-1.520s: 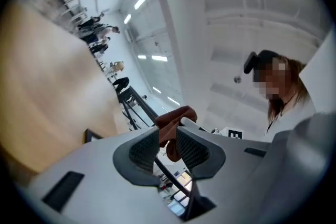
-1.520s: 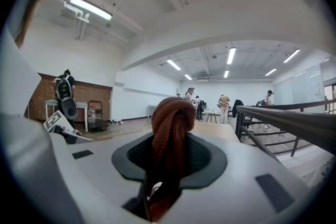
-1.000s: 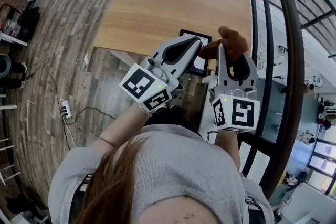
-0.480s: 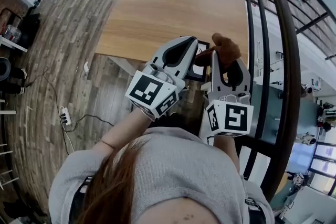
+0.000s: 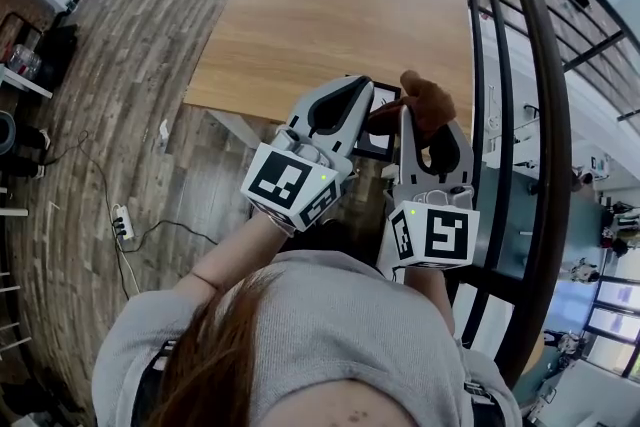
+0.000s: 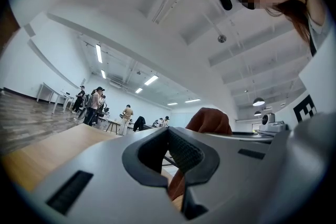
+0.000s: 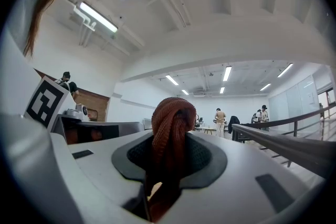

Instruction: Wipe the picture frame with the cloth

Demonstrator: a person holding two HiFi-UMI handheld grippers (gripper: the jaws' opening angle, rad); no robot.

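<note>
One cloth (image 7: pixel 170 123), lengthwise along right gripper (image 7: pixel 167 173)

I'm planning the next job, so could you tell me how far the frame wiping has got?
Done: the left gripper is shut on the picture frame and the right gripper on the cloth. In hand: the bunched cloth is by the frame's far corner. Left: the wiping itself; how much is already clean cannot be seen.
</note>
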